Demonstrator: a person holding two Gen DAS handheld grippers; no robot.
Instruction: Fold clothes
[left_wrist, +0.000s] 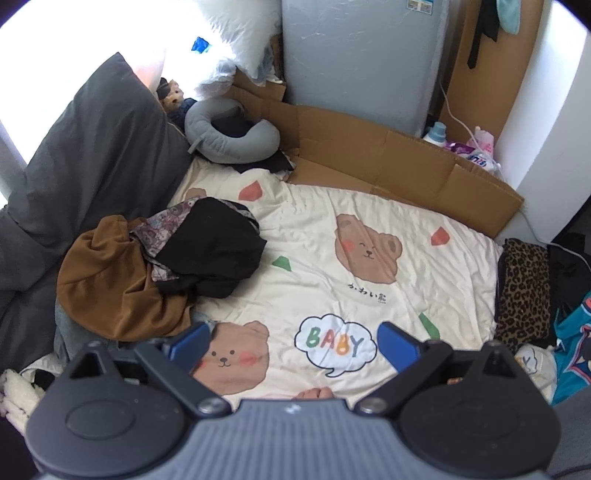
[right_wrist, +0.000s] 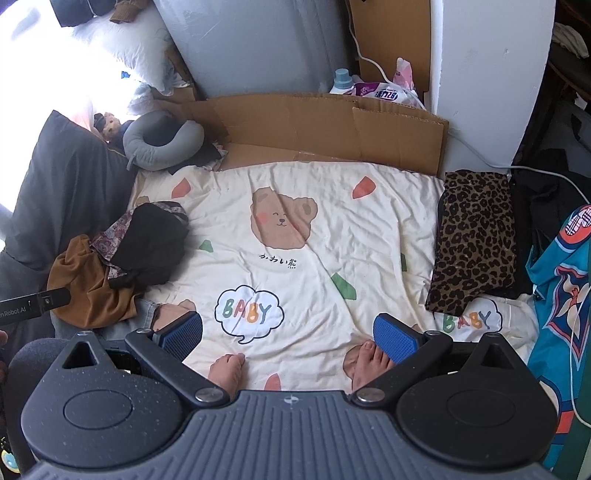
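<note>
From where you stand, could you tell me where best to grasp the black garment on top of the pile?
Probably pinch the black garment at its loose right edge, coming from the open bedsheet side; it lies crumpled atop the brown one, and both grippers are open.

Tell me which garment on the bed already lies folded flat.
The leopard-print garment at the bed's right edge; the brown and black ones sit crumpled in a heap on the left.

Unfolded clothes heaped on a bed, one folded piece apart.

A crumpled brown garment, a floral patterned garment and a black garment overlap at the left; a folded leopard-print garment lies flat at the right edge.
</note>
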